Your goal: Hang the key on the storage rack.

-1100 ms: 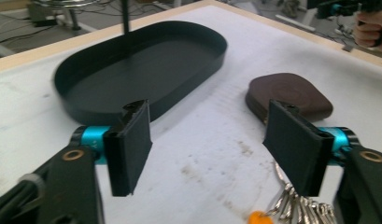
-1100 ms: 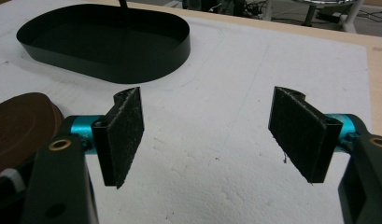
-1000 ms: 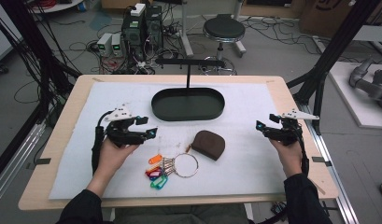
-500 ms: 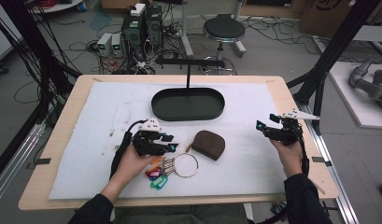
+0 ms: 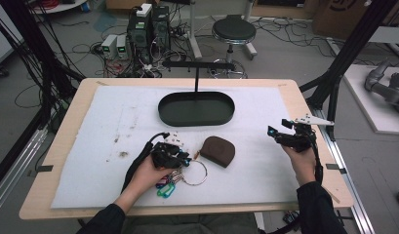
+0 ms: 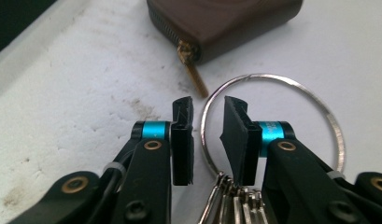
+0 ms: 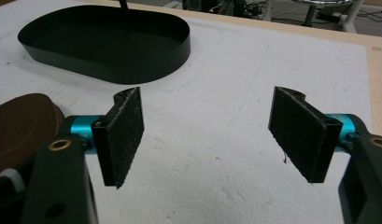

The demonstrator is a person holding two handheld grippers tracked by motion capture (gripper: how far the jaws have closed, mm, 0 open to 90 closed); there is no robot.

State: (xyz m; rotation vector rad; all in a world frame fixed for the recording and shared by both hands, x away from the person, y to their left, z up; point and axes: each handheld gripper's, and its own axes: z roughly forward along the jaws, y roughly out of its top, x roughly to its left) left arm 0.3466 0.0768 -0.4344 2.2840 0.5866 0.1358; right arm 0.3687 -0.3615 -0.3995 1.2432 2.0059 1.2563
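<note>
A large silver key ring [image 6: 282, 83] with keys and coloured tags [image 5: 165, 187] lies on the white foam mat, just left of a brown zipped pouch [image 5: 219, 150]. My left gripper [image 6: 208, 105] is down on the mat with the ring's left arc running between its jaws. The jaws have just been closing; a narrow gap remains and the pads do not press the wire. The pouch's brass zip pull [image 6: 194, 74] points toward the jaws. At the right of the mat my right gripper [image 7: 212, 126] hovers wide open with nothing between its pads.
A black oval tray [image 5: 196, 119] sits at the back middle of the mat, with a thin black T-shaped post [image 5: 196, 73] rising from it. The wooden table edge [image 5: 311, 117] runs close to the right gripper. Cables, boxes and a stool stand on the floor beyond.
The left hand has moved right and down from the mat's left side onto the key ring, and its jaws have narrowed around the ring's wire. The right hand has stayed put.
</note>
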